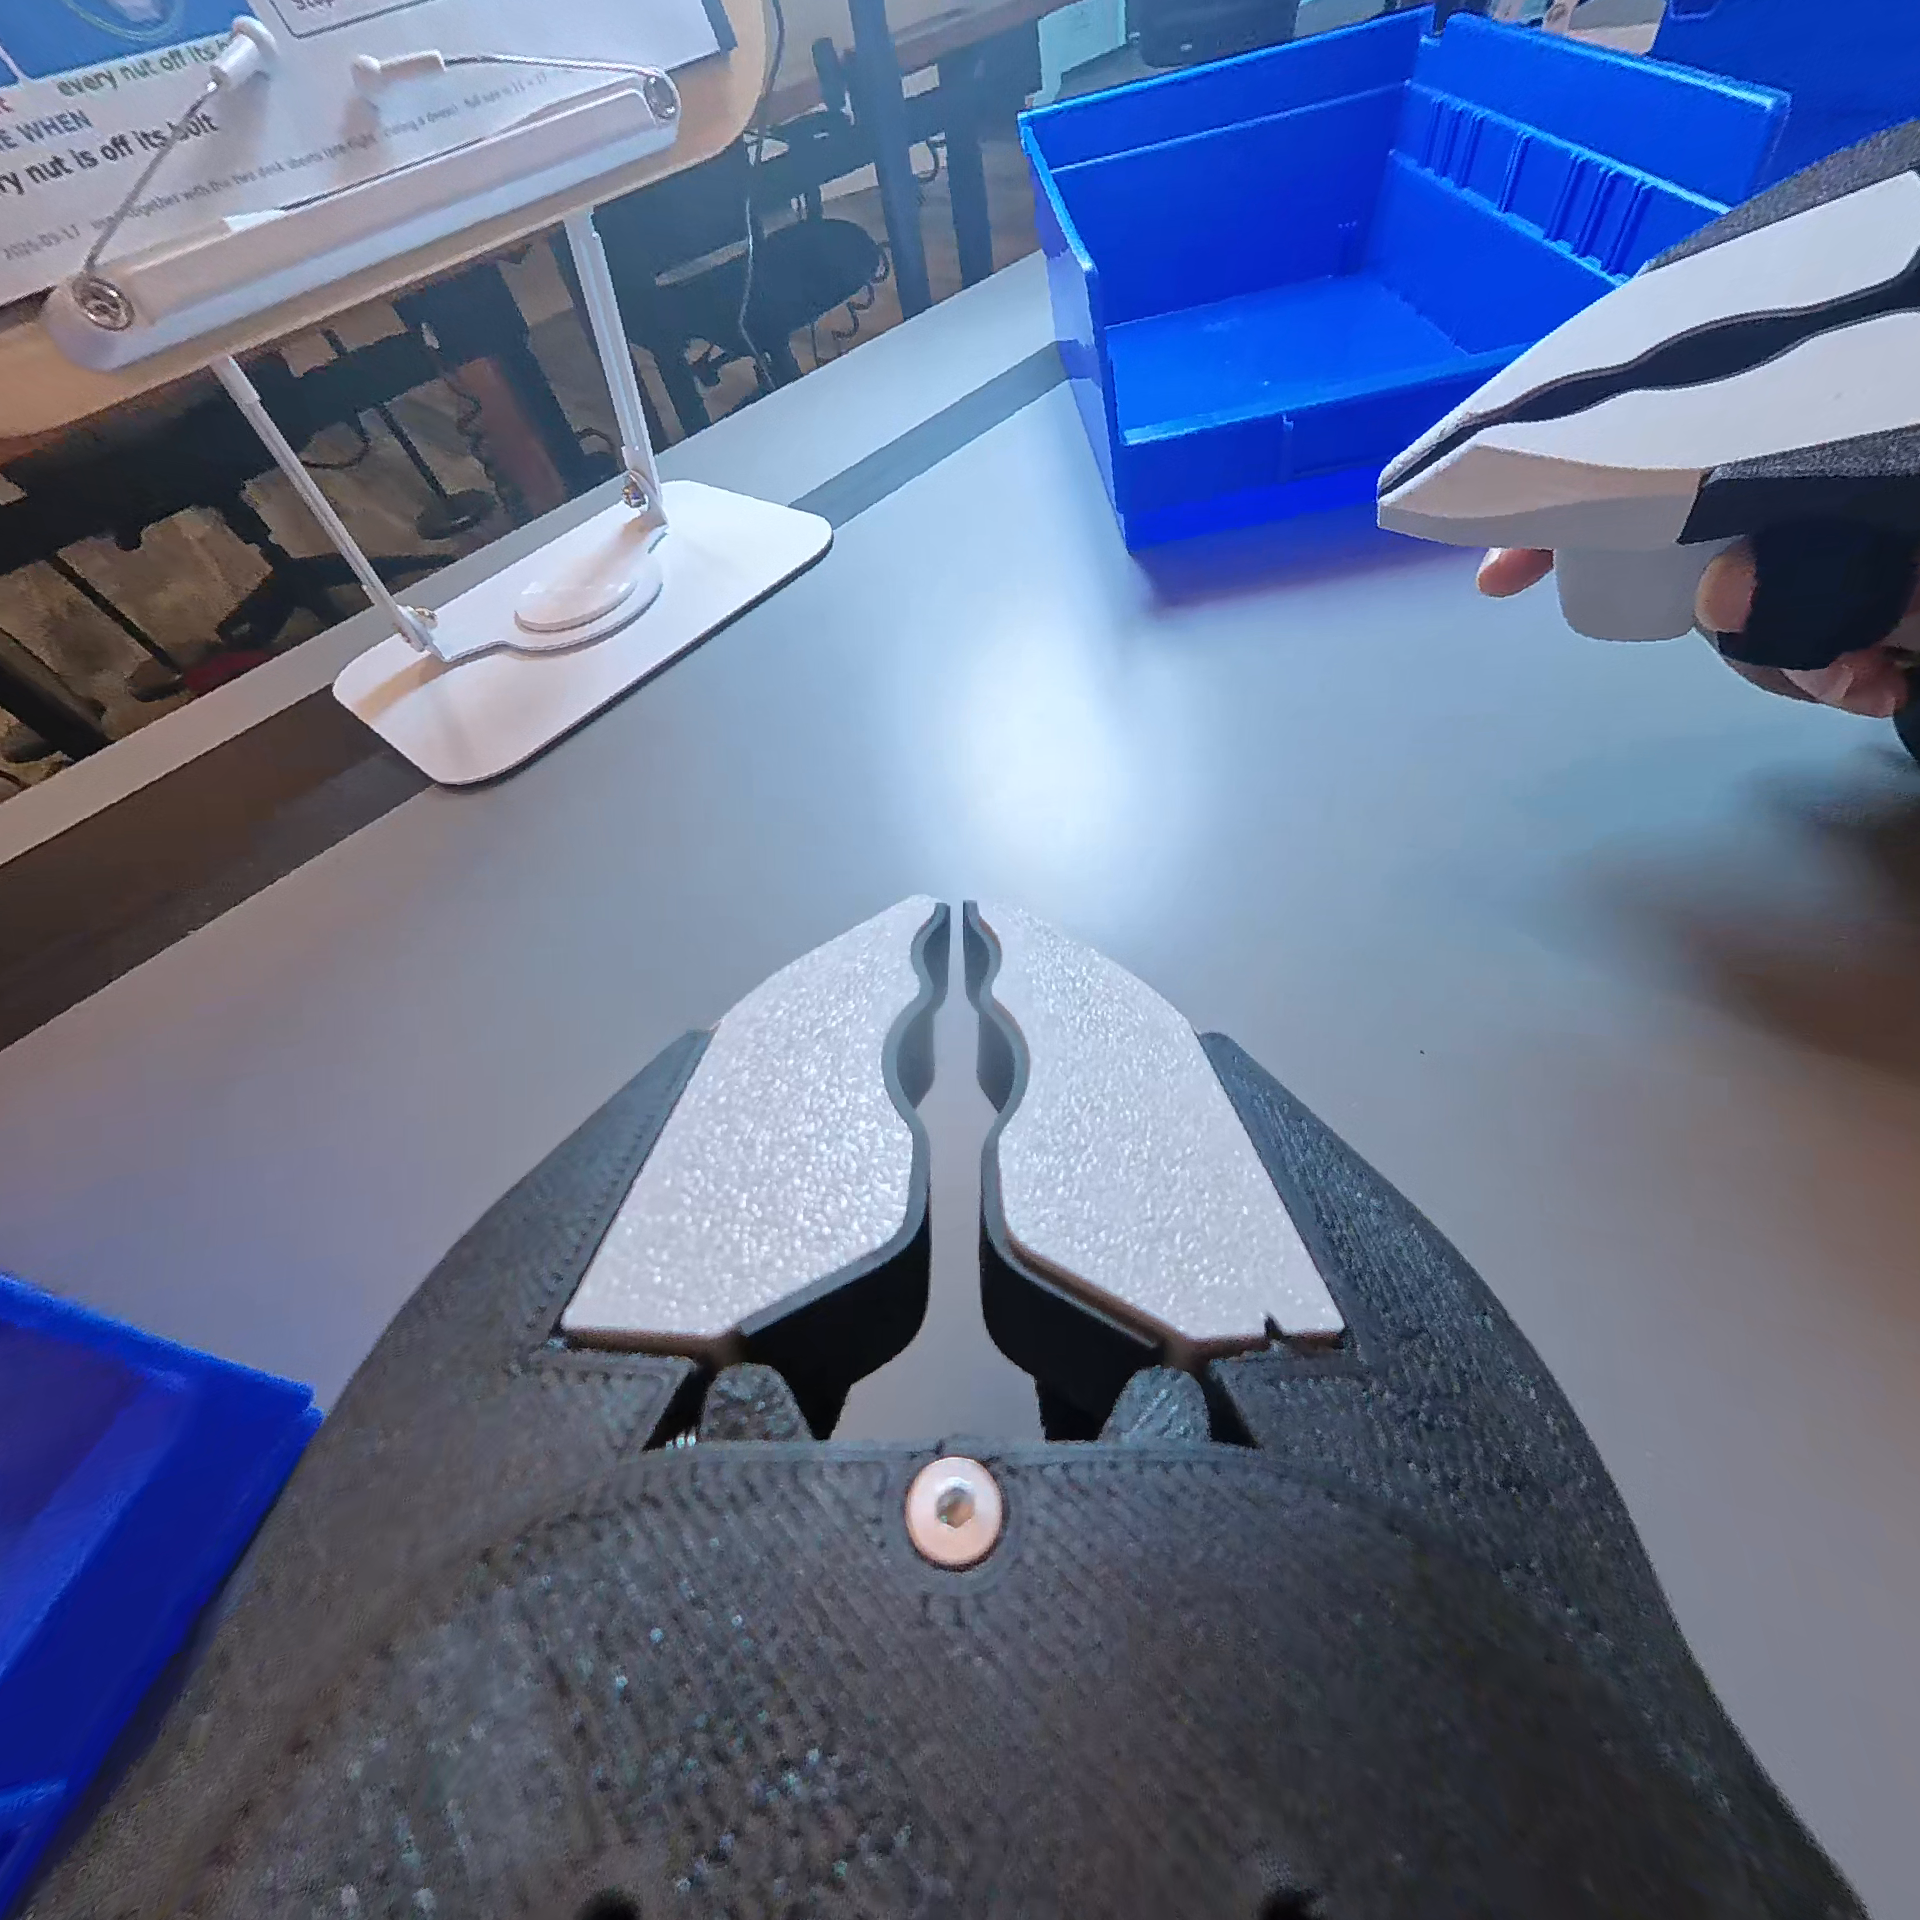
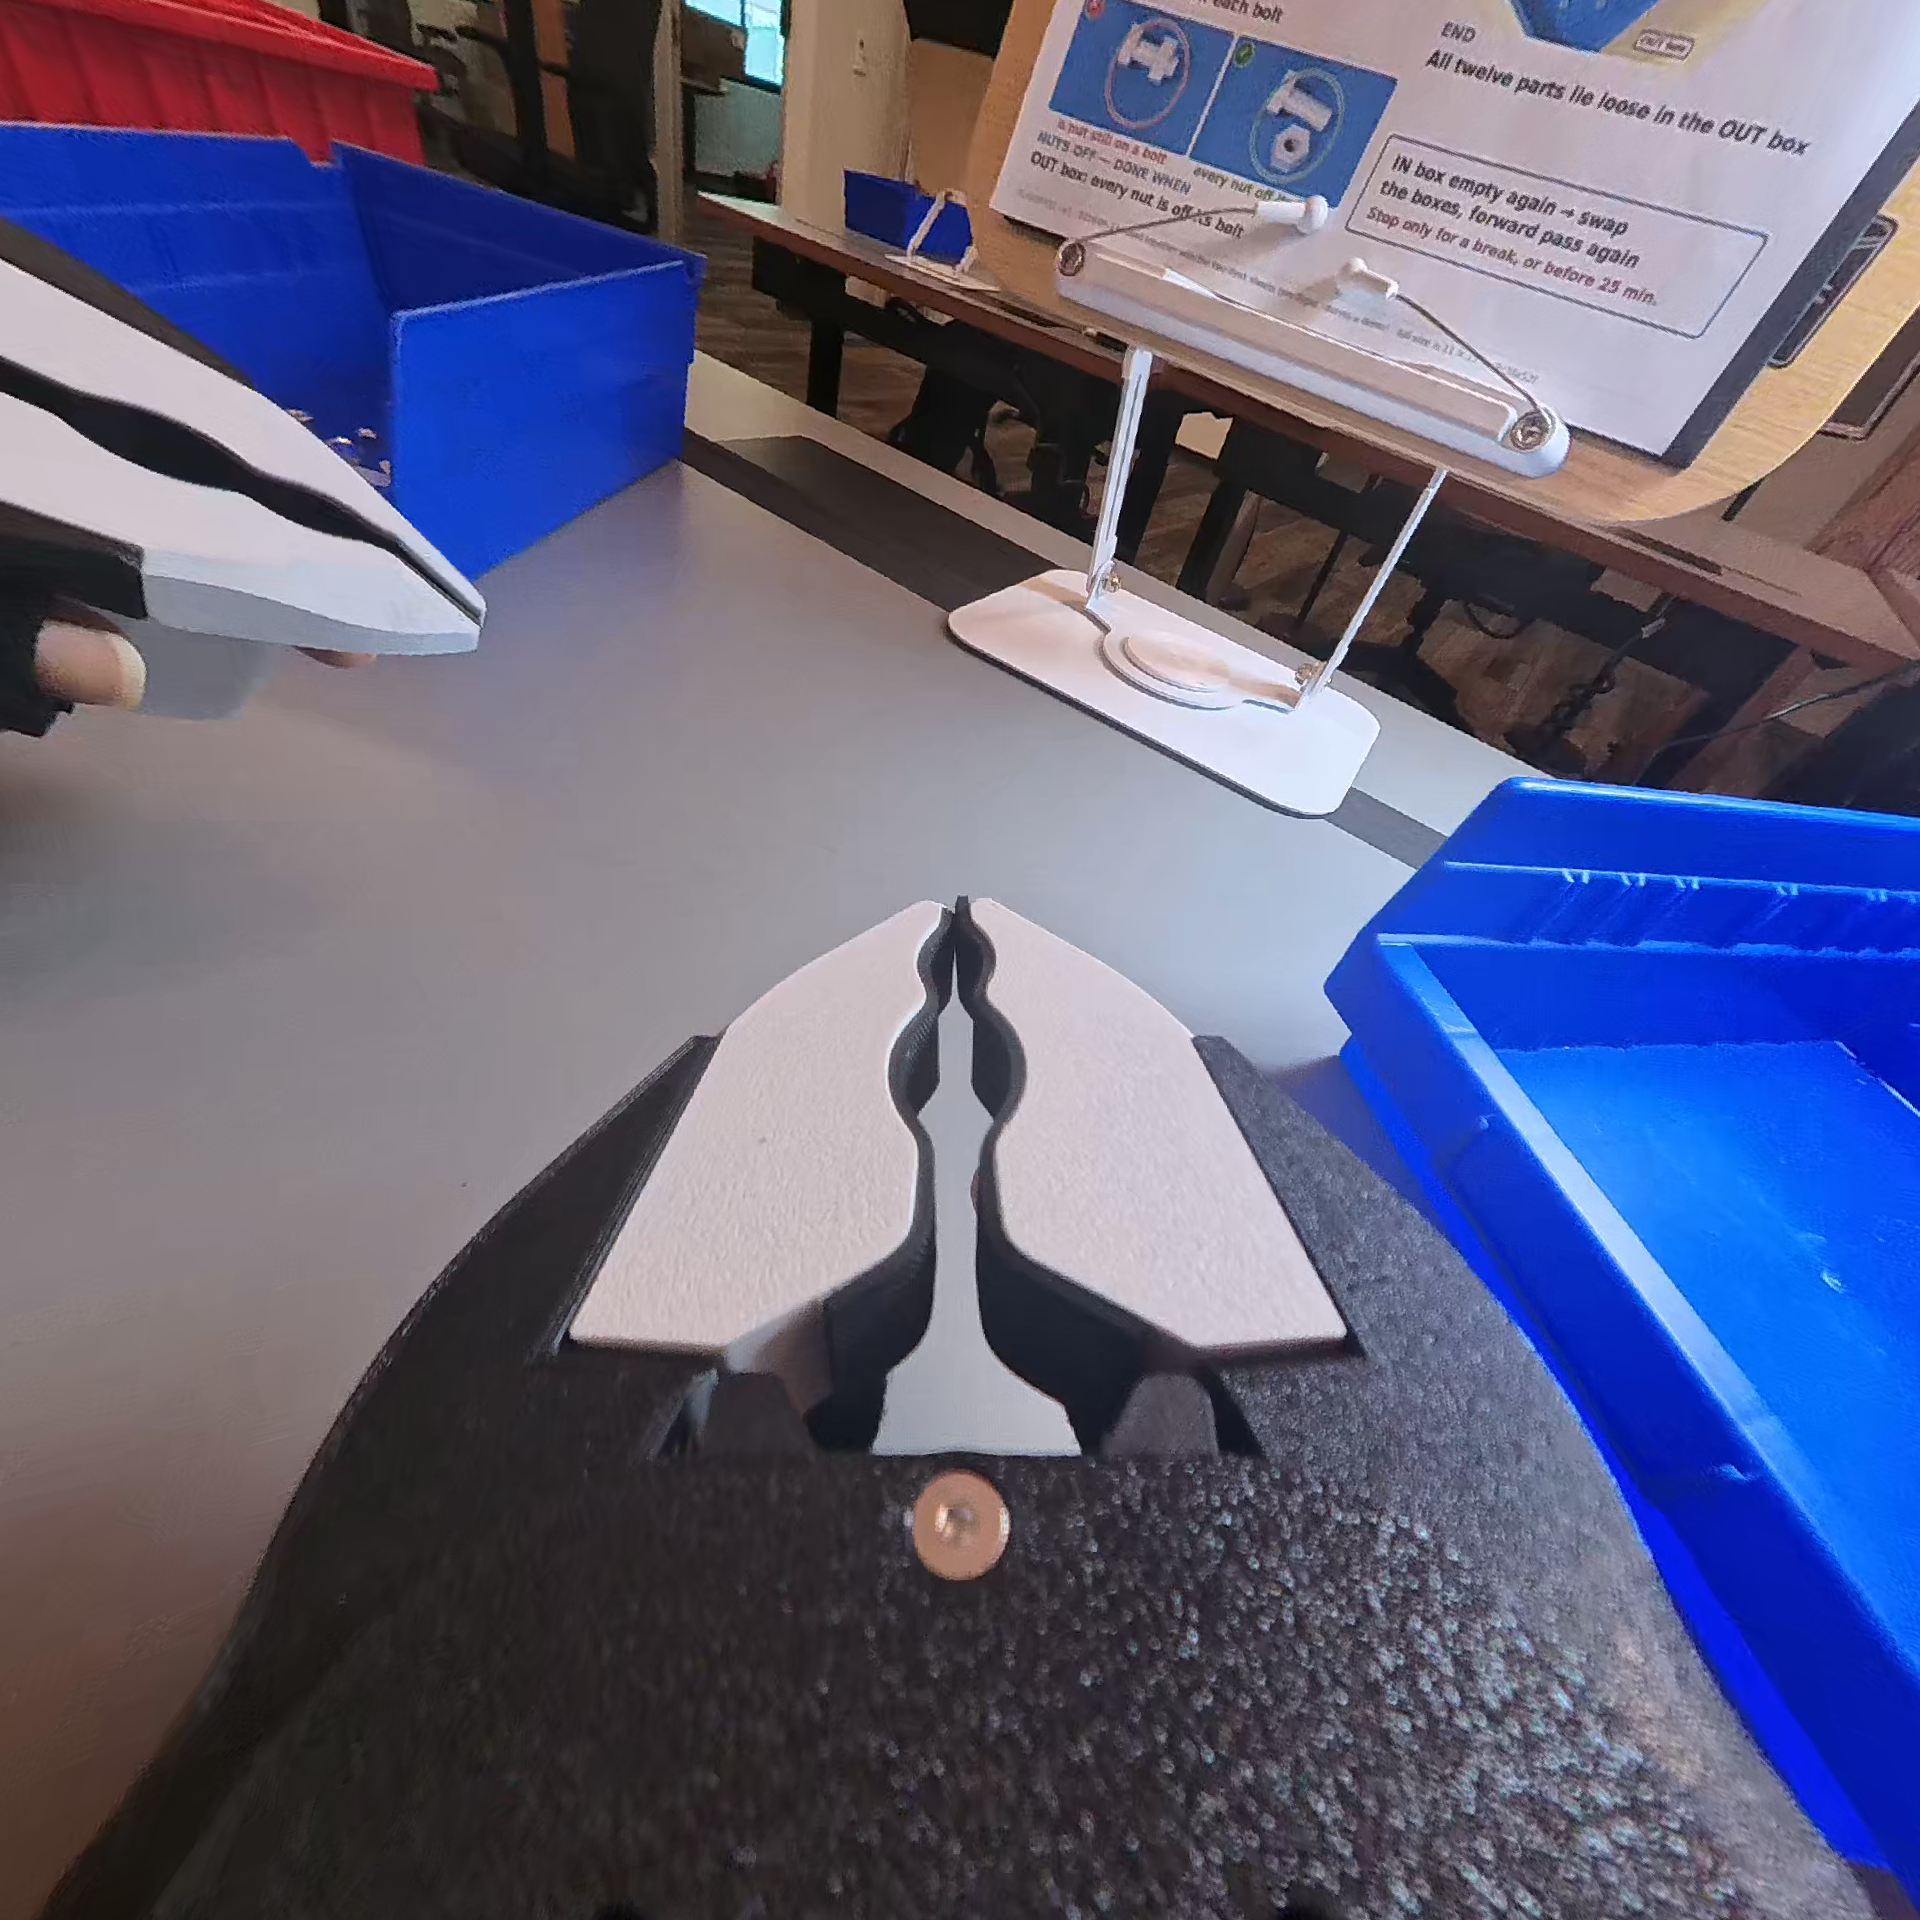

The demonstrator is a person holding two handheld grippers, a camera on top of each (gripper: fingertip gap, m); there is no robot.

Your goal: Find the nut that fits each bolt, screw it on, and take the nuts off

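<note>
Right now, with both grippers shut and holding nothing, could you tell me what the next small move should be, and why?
Probably open the left gripper and move it toward the blue bin on the left. Small metal parts seem to lie in it, just behind that gripper's tip, while the blue bin on the right shows none, and neither does the grey table. The right gripper can wait.

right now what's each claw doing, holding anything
Left claw: closed, nothing between its fingers, above the grey table.
Right claw: closed, empty too.
</note>
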